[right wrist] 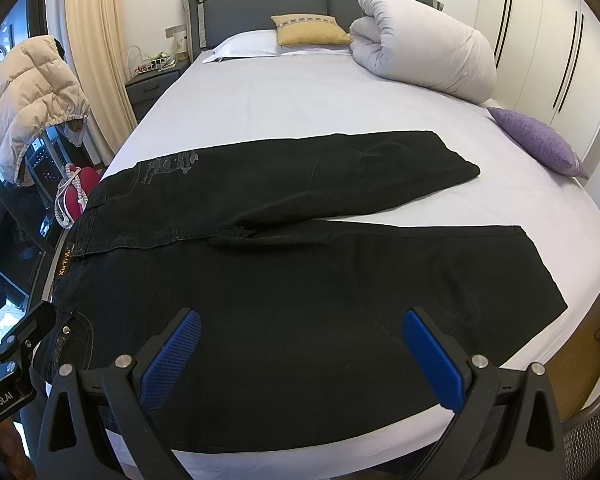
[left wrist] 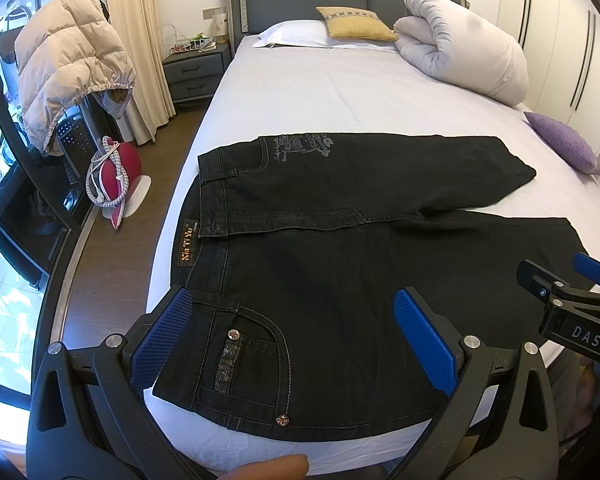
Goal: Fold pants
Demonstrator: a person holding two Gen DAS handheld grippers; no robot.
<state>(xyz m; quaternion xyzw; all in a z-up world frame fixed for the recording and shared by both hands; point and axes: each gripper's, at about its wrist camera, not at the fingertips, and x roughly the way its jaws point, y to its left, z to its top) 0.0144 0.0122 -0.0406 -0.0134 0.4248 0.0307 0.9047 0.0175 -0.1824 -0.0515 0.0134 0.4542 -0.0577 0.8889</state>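
Observation:
Black denim pants (left wrist: 340, 248) (right wrist: 300, 272) lie flat across the near part of the bed, waistband to the left, both legs spread apart toward the right. My left gripper (left wrist: 296, 336) hovers open above the near hip pocket with its blue pads wide apart and nothing held. My right gripper (right wrist: 300, 352) is open above the near leg's thigh. In the left wrist view the right gripper (left wrist: 572, 304) shows at the right edge; whether it touches the cloth I cannot tell.
The bed sheet (left wrist: 320, 96) is white, with a rolled duvet (left wrist: 460, 44), a yellow cushion (left wrist: 356, 22) and a purple cushion (left wrist: 564, 142) toward the head and right. A chair draped with a puffy jacket (left wrist: 68, 64) and a nightstand (left wrist: 192, 68) stand on the left floor.

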